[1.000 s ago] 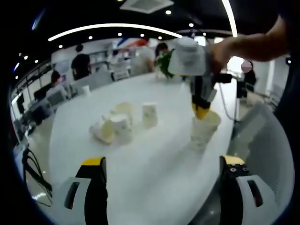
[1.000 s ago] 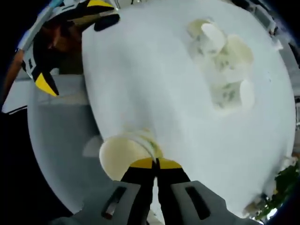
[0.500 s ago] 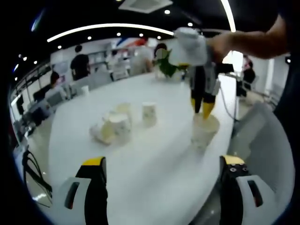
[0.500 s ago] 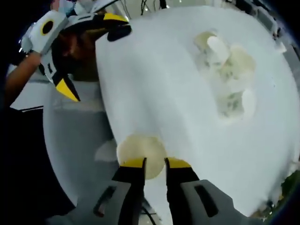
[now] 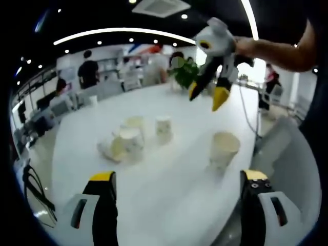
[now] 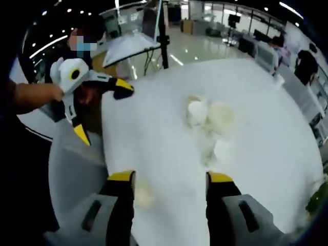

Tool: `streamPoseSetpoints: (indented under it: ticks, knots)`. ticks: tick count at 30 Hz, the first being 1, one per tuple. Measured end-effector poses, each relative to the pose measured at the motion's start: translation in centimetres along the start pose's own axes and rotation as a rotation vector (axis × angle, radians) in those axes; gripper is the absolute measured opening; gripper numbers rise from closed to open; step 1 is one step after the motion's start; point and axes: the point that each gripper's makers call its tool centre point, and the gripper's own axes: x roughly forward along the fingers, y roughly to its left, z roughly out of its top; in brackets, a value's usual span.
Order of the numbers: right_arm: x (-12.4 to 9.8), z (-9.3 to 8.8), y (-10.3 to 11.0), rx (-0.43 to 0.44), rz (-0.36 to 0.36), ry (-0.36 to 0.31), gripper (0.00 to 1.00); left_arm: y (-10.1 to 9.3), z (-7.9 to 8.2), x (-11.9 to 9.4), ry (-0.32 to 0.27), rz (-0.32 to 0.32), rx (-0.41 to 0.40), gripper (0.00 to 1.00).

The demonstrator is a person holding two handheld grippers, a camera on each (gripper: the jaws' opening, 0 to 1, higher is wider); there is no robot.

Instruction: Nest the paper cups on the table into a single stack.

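In the left gripper view, the left gripper (image 5: 177,200) hangs low over the near edge of the broad white round counter (image 5: 174,174), its yellow-tipped fingers (image 5: 102,177) spread wide and grasping nothing. On the right stands a lone upright pale paper cup (image 5: 223,148), mouth up, well apart from the rest. To the left of centre lies a huddle of pale paper cups (image 5: 124,142), some tipped on their sides, and just beside it, a little farther off, one small upright printed paper cup (image 5: 164,127). I count the lone cup, the small upright one, and three or perhaps four in the huddle (they overlap too much to be sure). Above the lone cup the right gripper (image 5: 205,97) floats in the air, its fingers parted and empty, clear of the cup. A green leafy plant (image 5: 183,74) sits at the far side of the counter.

In the right gripper view, the right gripper (image 6: 171,179) has its fingers released, wide open with only counter between them. The cup huddle (image 6: 207,115) lies ahead near the middle of the counter, and the left gripper (image 6: 100,110) shows at the left edge, also open.

These cups look light, thin-walled and easily crushed, and likely to skid on the smooth top. I would take one by the rim, wall between the fingers, with a gentle pinch.
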Motion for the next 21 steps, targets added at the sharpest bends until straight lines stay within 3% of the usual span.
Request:
streamPoseSetpoints:
  ticks: [2, 3, 4, 5, 6, 7, 9, 11, 13, 15, 17, 21]
  knots:
    - [-0.7, 0.3, -0.7, 0.016, -0.034, -0.066, 0.63, 0.0, 0.3, 0.1, -0.009, -0.001, -0.004, 0.98]
    - [-1.4, 0.5, -1.3, 0.029, -0.057, -0.131, 0.66, 0.1, 0.6, 0.0, -0.019, 0.008, 0.001, 0.98]
    - [-2.2, 0.6, -1.7, 0.055, -0.094, -0.196, 0.7, 0.2, 0.6, -2.2, -0.034, 0.011, -0.001, 0.98]
    - [-2.4, 2.1, -0.3, 0.034, -0.129, -0.184, 0.72, 0.3, 0.3, -5.7, -0.048, 0.013, -0.01, 0.98]
    - [-2.3, 5.6, 2.8, 0.024, -0.165, -0.203, 0.73, 0.5, 0.4, -6.5, -0.056, 0.013, -0.021, 0.98]
    - [-2.3, 6.4, 3.8, 0.029, -0.183, -0.215, 0.75, 1.7, 0.8, -9.9, -0.067, 0.013, -0.031, 0.98]
    - [-2.5, 9.1, 4.9, 0.011, -0.241, -0.233, 0.78, 2.6, 3.0, -11.9, -0.082, 0.02, -0.039, 0.98]
    - [-2.7, 11.4, 6.6, 0.023, -0.269, -0.263, 0.81, 4.0, 3.8, -13.2, -0.102, 0.029, -0.023, 0.98]
    - [-3.5, 13.4, 7.6, 0.02, -0.273, -0.344, 0.84, 5.3, 5.3, -14.7, -0.12, 0.032, -0.016, 0.98]
    - [-4.8, 14.0, 7.8, -0.006, -0.304, -0.412, 0.87, 6.2, 6.0, -15.9, -0.122, 0.028, -0.022, 0.98]
    - [-6.5, 12.2, 7.5, 0.026, -0.314, -0.433, 0.9, 7.0, 6.7, -17.4, -0.115, 0.025, -0.019, 0.98]
    - [-8.5, 11.5, 7.8, 0.08, -0.347, -0.483, 0.91, 6.8, 7.6, -18.4, -0.127, 0.007, 0.019, 0.98]
